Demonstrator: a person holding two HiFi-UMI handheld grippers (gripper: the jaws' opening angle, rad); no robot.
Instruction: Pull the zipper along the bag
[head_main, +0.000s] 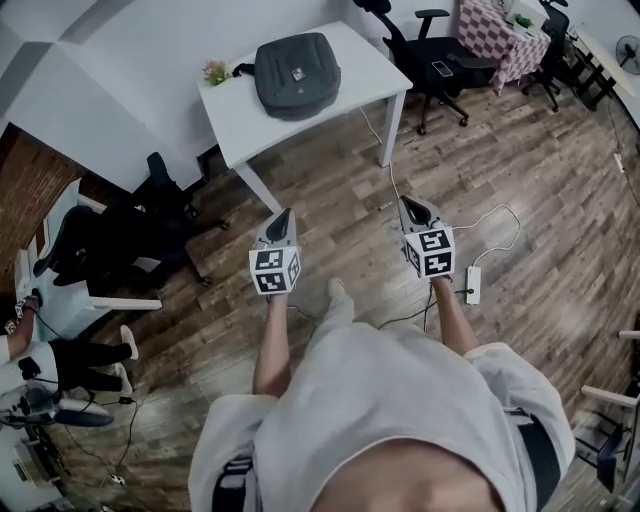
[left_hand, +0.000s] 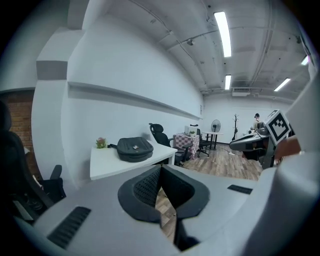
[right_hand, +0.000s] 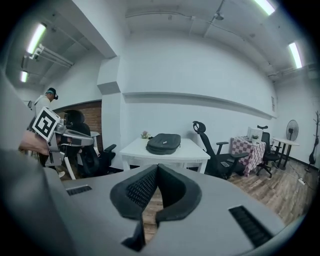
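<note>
Head view: left gripper (head_main: 284, 216) and right gripper (head_main: 409, 205) are held out side by side over the wood floor (head_main: 520, 200). Both point toward the white table (head_main: 365, 72), well short of it. The dark grey bag (head_main: 297, 72) lies flat on the tabletop, with a small potted plant (head_main: 215, 72) just beside it. Zipper too small to make out.

Left gripper view: jaws together, nothing between the pads. Bag ahead, left of centre, well apart.

Right gripper view: jaws together, empty. Bag straight ahead on the table, black office chair (right_hand: 210, 145) to its right.

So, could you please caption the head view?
Two shut hand-held grippers, left and right, face the bag on the table.
</note>
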